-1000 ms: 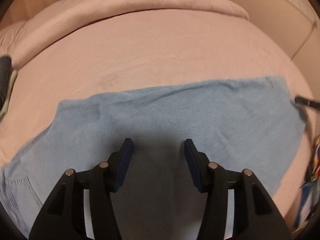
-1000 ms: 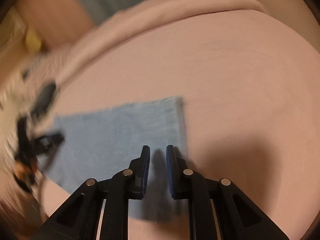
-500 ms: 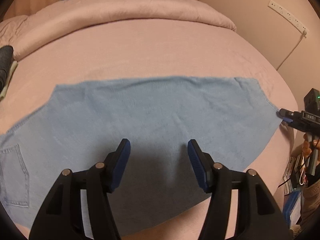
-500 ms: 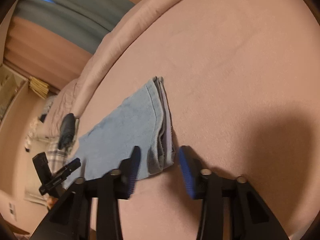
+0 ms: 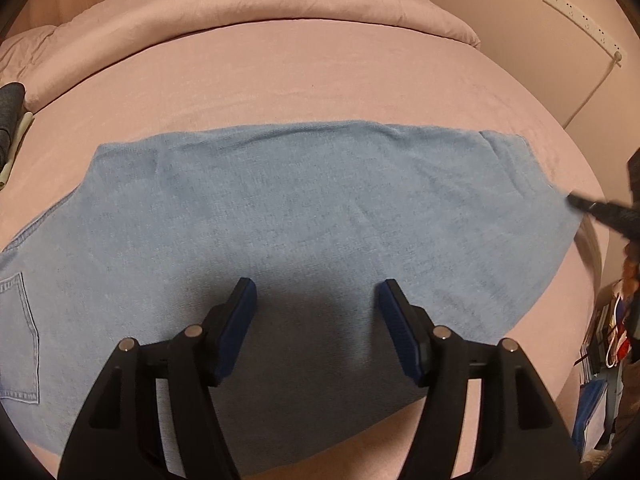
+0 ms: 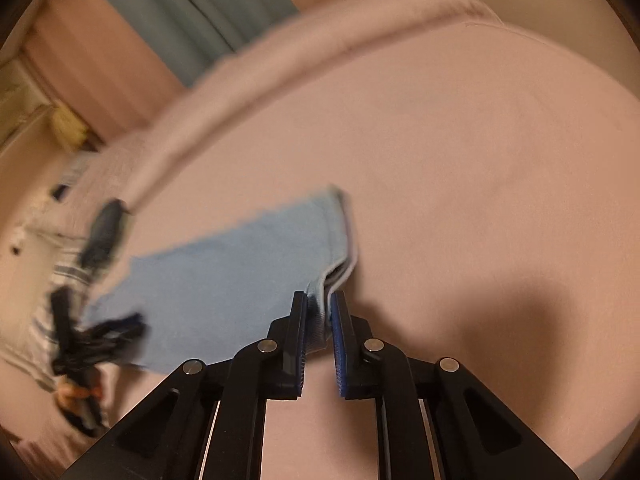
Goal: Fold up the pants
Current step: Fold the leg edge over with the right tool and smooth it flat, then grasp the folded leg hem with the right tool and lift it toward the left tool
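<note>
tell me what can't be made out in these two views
- Pants, left wrist view: waist end cut off by the left edge.
- Left gripper, right wrist view: motion-blurred, its jaws unreadable there.
- Right gripper, left wrist view: only the tip shows; the right edge cuts the rest.
- Pants under the left fingers: in shadow, creases unclear.

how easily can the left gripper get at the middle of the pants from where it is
Probably easily, yes: the left gripper hangs open right above the middle of the pants, which lie flat on the bed, with nothing between its fingers and the cloth.
</note>
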Tool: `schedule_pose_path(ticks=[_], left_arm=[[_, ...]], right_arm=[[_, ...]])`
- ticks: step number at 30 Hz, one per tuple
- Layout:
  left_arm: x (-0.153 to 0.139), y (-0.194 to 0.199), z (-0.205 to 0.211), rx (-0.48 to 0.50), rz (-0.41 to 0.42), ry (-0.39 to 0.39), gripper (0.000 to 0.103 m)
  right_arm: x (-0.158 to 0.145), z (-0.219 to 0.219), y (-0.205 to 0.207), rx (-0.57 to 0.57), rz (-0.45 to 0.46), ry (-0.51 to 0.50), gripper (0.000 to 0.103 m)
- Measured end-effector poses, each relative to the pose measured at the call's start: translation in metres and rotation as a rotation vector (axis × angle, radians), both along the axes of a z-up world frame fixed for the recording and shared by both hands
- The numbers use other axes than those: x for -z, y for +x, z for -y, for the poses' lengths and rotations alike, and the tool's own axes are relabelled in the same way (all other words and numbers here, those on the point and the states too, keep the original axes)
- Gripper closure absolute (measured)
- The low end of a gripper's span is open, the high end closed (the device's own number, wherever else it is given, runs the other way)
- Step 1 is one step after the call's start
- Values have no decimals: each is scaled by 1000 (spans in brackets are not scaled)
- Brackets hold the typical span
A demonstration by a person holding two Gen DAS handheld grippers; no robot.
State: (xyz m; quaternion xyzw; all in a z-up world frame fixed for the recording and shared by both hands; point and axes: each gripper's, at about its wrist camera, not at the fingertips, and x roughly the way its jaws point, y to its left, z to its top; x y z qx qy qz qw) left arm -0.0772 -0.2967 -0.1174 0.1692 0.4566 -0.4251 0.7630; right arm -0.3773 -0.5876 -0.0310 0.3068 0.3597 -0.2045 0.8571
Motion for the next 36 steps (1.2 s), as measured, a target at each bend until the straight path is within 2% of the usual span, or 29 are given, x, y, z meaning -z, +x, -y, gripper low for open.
schedule_pose_path(ticks=[1, 4, 5, 7, 9, 13, 15, 18, 27, 32, 36], left_arm=[[0, -1, 0, 1, 1, -1, 38], [-1, -3, -1, -3, -5, -2, 38], [-2, -4, -1, -2, -7, -4, 38], [-8, -8, -1, 0, -10, -27, 38], [-14, -11, 3, -1, -7, -50, 38], [-20, -19, 14, -8, 4, -71, 38], [-18, -22, 19, -4, 7, -65, 38], [-11, -25, 24, -5, -4, -43, 38], [-1, -27, 30, 3, 3, -10, 36], [5, -28, 30, 15, 5, -12, 28], [7, -29, 31, 24, 5, -24, 24]], right_arm=[[10, 4, -1, 26, -29, 10, 90], [23, 14, -22, 87, 104, 138, 89], [24, 16, -28, 97, 132, 162, 85], [25, 15, -39, 102, 167, 200, 71], [28, 12, -45, 99, 198, 255, 63], [29, -4, -33, 65, 218, 322, 62], [33, -13, -25, 46, 200, 344, 62], [38, -18, -15, 51, 190, 336, 62], [41, -17, 0, 102, 239, 323, 62], [43, -18, 0, 154, 266, 335, 62], [40, -24, 9, 225, 253, 311, 62]])
